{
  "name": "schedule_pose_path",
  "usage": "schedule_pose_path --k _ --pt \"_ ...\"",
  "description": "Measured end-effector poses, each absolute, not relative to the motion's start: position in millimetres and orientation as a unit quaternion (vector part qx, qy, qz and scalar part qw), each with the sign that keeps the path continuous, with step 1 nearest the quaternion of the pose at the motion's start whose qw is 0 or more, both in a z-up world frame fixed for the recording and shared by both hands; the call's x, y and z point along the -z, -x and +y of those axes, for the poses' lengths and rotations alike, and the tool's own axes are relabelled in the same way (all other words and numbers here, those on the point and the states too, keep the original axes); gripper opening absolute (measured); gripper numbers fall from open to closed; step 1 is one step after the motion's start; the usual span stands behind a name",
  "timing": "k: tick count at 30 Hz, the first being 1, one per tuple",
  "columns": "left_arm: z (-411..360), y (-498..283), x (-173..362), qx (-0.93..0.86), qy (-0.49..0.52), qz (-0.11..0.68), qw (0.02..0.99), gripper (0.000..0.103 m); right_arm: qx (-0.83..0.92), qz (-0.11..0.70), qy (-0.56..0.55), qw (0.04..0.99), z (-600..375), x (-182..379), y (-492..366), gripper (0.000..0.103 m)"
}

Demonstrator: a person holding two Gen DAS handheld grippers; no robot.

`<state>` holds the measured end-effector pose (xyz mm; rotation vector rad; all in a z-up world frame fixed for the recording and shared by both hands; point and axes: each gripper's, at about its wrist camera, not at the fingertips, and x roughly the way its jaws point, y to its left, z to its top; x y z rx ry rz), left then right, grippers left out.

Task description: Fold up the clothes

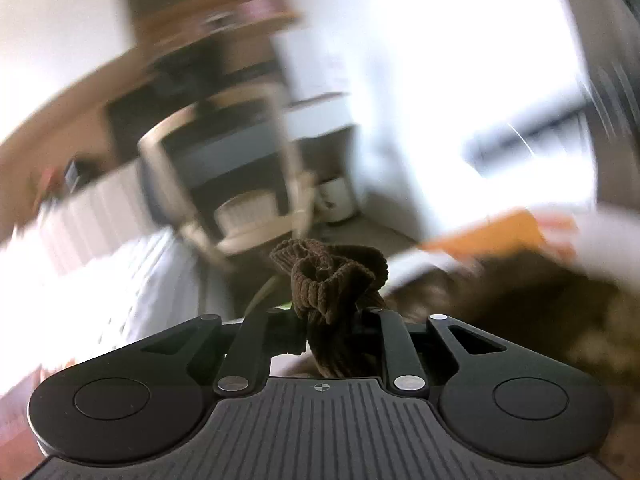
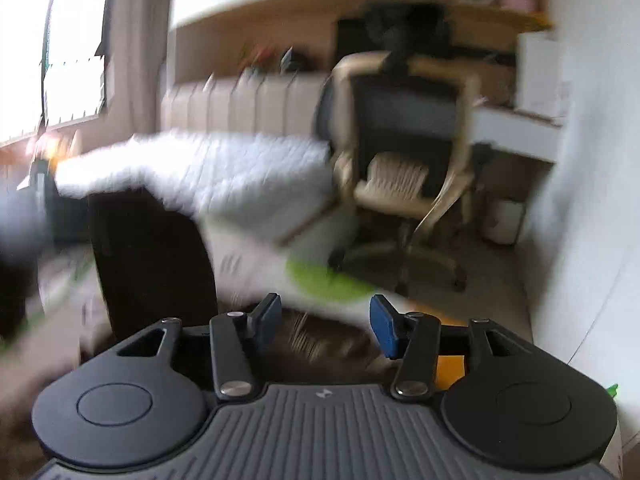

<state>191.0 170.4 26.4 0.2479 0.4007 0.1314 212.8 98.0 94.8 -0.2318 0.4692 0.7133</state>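
Left gripper (image 1: 334, 320) has its jaws clamped on a bunched brown corduroy garment (image 1: 328, 280), lifted over the bed (image 2: 240, 168). Right gripper (image 2: 324, 322) jaws are wide apart, holding nothing. Blurry room: beige office chair (image 2: 400, 184), white radiator (image 2: 240, 108), bright window (image 2: 72, 48).

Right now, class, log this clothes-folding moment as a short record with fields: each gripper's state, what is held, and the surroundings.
left gripper: shut on the brown ribbed garment, a bunched fold standing up between its fingers
right gripper: open, blue pads apart, nothing between them
garment elsewhere: brown cloth lies below the right gripper; blurred
surroundings: beige office chair, white quilted bedding, window
image quality: heavy motion blur in both views
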Motion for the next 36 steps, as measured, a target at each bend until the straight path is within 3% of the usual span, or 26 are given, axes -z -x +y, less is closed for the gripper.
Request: schedule_pose_path --k 5,9,12,20,27,31,33,35,36 --pt "232.9 -168.9 -68.9 -0.098 -0.022 0.173 0.980 0.018 -0.407 0.256 0.181 0.858 164.8 -54.7 -203.4 0.050" --pt "250.5 -156.5 -81.5 -0.109 -0.009 0.157 0.982 0.018 -0.407 0.267 0.232 0.842 199.7 -27.2 -207.2 0.051" --pt "254.3 -149.8 -84.9 -0.115 -0.013 0.154 0.981 0.018 -0.403 0.255 0.232 0.848 198.4 -29.4 -210.2 0.007" --pt "269.9 -137.2 -92.5 -0.112 0.020 0.144 0.983 0.018 -0.469 0.212 0.157 0.843 202.5 -88.0 -188.2 0.007" --pt "260.0 -135.8 -107.3 -0.117 0.008 0.144 0.983 0.018 -0.482 0.286 0.152 0.814 216.0 -34.3 -197.3 0.010" --pt "241.6 -144.5 -110.8 -0.104 -0.004 0.152 0.983 0.018 -0.448 0.259 0.123 0.847 157.8 -64.4 -206.4 0.036" --pt "227.0 -152.4 -108.6 -0.086 -0.005 0.154 0.984 0.020 -0.402 0.244 0.125 0.874 122.5 -77.6 -212.6 0.040" --pt "210.1 -165.6 -103.0 -0.053 0.004 0.160 0.986 0.034 -0.347 0.241 0.121 0.898 89.3 -83.9 -220.4 0.043" --pt "202.6 -170.9 -98.8 -0.030 0.014 0.167 0.985 0.059 -0.319 0.243 0.113 0.909 72.8 -85.6 -224.6 0.043"
